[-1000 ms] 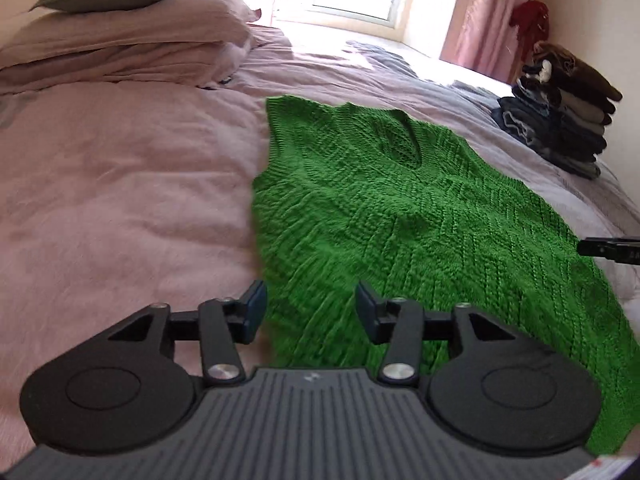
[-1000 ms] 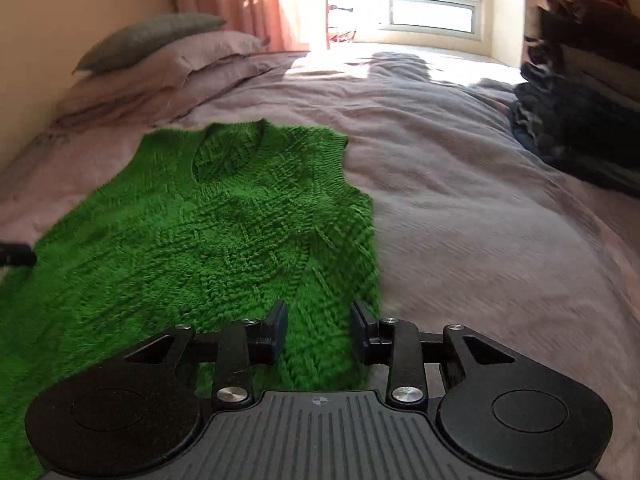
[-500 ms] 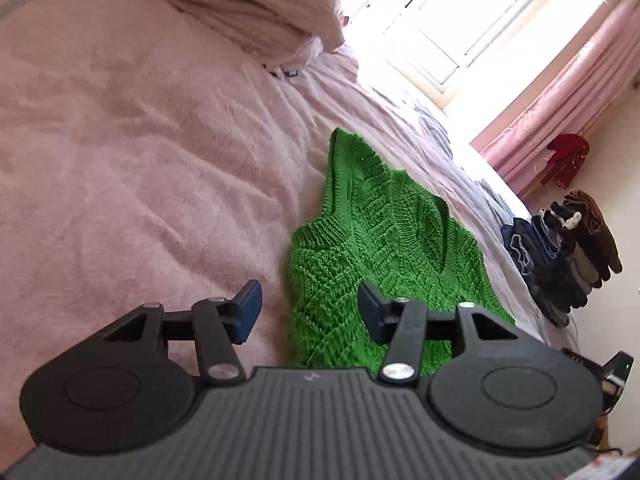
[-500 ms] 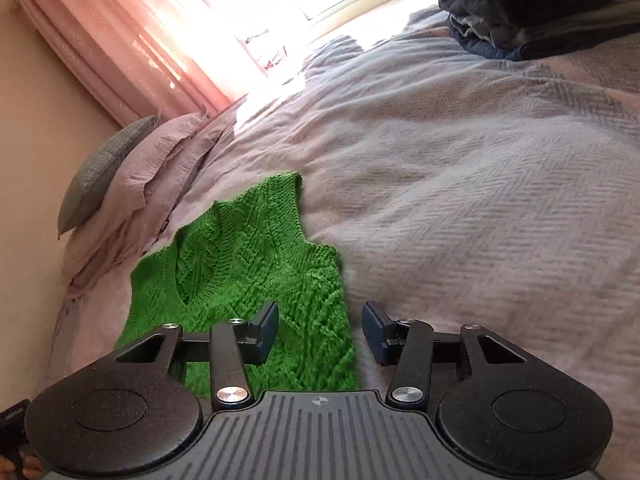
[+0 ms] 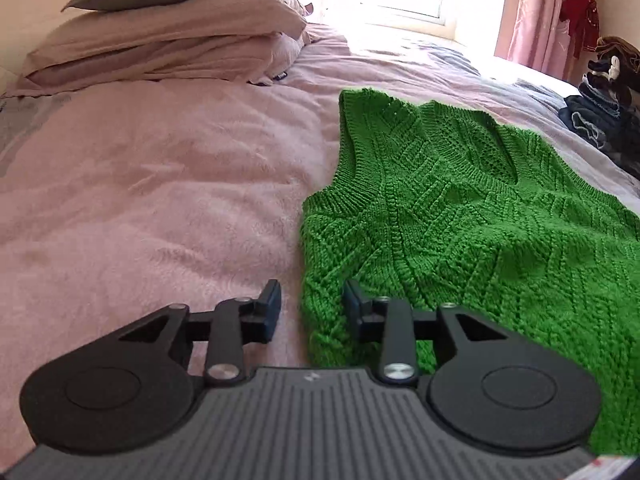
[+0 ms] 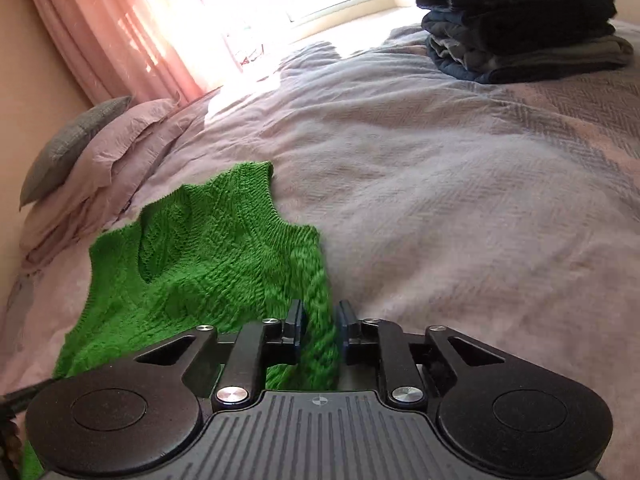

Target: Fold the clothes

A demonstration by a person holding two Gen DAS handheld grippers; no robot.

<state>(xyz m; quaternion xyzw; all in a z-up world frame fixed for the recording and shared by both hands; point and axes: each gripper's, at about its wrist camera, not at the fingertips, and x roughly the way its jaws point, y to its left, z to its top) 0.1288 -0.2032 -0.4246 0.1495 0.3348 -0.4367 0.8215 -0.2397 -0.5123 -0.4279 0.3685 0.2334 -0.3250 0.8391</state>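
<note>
A green knitted vest [image 5: 460, 208] lies flat on the pink bed cover [image 5: 140, 200], neck toward the pillows. My left gripper [image 5: 313, 304] straddles the vest's left side edge near the hem. Its jaws are closing, the knit lies between them, and a gap shows beside the left pad. In the right wrist view the vest [image 6: 208, 256] spreads to the left. My right gripper [image 6: 320, 320] sits on its right side edge. A raised ridge of knit fills the narrow space between both pads, and the jaws are opening.
Stacked pillows [image 5: 168, 40] lie at the head of the bed, far left. A pile of folded dark clothes [image 6: 520, 28] stands on the right side of the bed, also seen as a pile [image 5: 600, 112]. Pink curtains [image 6: 120, 28] frame a bright window. Bare cover stretches right of the vest.
Both views have come in lower over the vest's side edges. The left jaws have narrowed around the left edge. The right jaws have drawn in onto the right edge, which now bunches between the pads.
</note>
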